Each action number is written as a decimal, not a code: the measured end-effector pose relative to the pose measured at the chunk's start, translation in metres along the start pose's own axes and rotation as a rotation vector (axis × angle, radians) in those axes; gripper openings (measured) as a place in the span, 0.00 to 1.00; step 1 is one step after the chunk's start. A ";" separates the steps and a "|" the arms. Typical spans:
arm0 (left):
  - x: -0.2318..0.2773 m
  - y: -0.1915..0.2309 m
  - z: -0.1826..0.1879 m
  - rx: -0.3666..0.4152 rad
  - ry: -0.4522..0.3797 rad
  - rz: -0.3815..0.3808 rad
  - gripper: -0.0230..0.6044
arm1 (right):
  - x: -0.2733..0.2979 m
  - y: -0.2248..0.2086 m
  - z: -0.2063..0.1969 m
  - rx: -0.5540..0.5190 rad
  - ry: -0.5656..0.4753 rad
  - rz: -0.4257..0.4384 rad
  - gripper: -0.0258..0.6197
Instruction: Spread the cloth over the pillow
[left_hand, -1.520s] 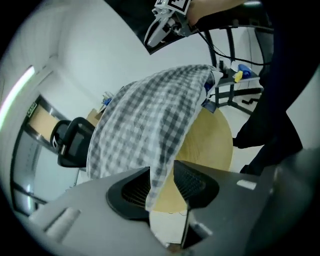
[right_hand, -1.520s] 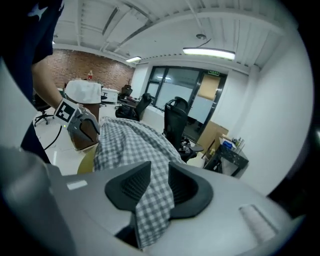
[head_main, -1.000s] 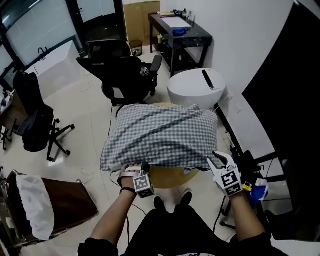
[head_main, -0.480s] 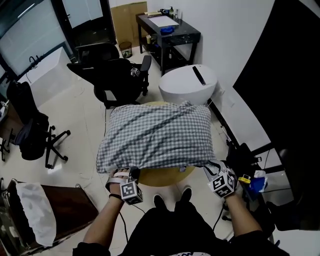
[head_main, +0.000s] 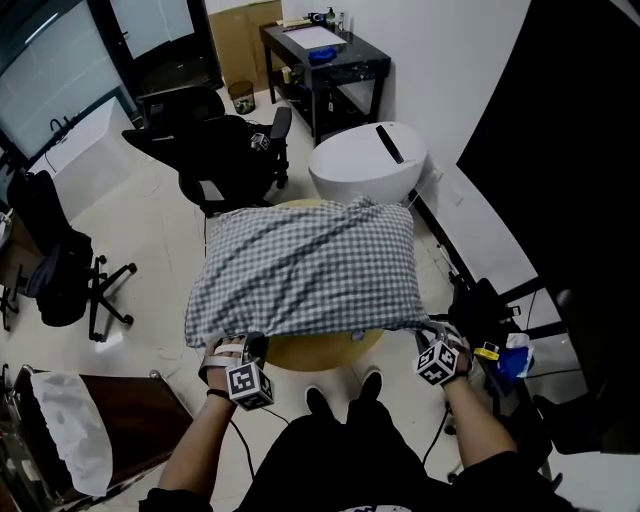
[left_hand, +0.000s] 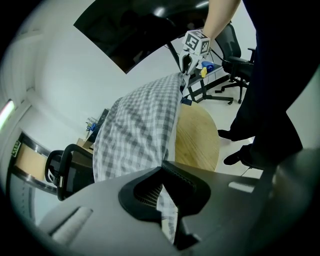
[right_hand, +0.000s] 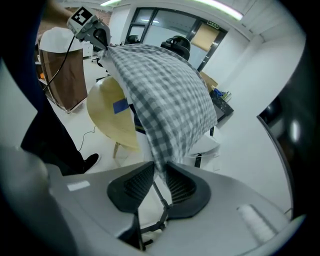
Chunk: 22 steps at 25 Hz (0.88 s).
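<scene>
A grey-and-white checked cloth (head_main: 310, 265) lies draped over the pillow on a round wooden table (head_main: 320, 348); the pillow itself is hidden under it. My left gripper (head_main: 243, 343) is shut on the cloth's near left corner, and the fabric (left_hand: 145, 115) runs into its closed jaws (left_hand: 164, 170). My right gripper (head_main: 432, 330) holds the near right corner low beside the table edge. Its jaws (right_hand: 160, 167) have just been closing, and the cloth (right_hand: 160, 85) is pinched between the pad tips. Each gripper shows in the other's view: right (left_hand: 185, 60), left (right_hand: 100, 35).
A white round bin (head_main: 365, 165) stands just behind the table, with a black office chair (head_main: 225, 140) and a black desk (head_main: 320, 55) beyond. Another chair (head_main: 60, 260) is at left, and a brown bin (head_main: 140, 410) at lower left. A black stand with blue items (head_main: 505, 355) is near my right hand.
My right gripper has dropped from above the pillow's corner to beside the table edge, pulling the cloth's right corner down. The left gripper has stayed almost where it was.
</scene>
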<state>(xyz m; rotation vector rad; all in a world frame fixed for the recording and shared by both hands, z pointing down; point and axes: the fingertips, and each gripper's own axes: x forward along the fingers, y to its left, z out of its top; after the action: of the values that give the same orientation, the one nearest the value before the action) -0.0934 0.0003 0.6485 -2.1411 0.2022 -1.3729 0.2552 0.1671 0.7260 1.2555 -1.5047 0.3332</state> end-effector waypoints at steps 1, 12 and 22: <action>-0.001 0.000 0.000 0.001 0.000 -0.002 0.04 | 0.001 0.000 -0.001 -0.006 0.000 -0.003 0.16; -0.029 0.006 -0.005 -0.007 -0.041 -0.064 0.04 | -0.060 0.004 0.012 -0.027 -0.066 -0.023 0.06; -0.031 -0.026 -0.006 0.039 -0.078 -0.210 0.04 | -0.086 0.019 -0.010 -0.191 -0.002 -0.019 0.06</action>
<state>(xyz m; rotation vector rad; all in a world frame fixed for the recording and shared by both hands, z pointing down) -0.1176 0.0321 0.6407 -2.2289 -0.0824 -1.3920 0.2321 0.2269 0.6650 1.1176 -1.4887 0.1712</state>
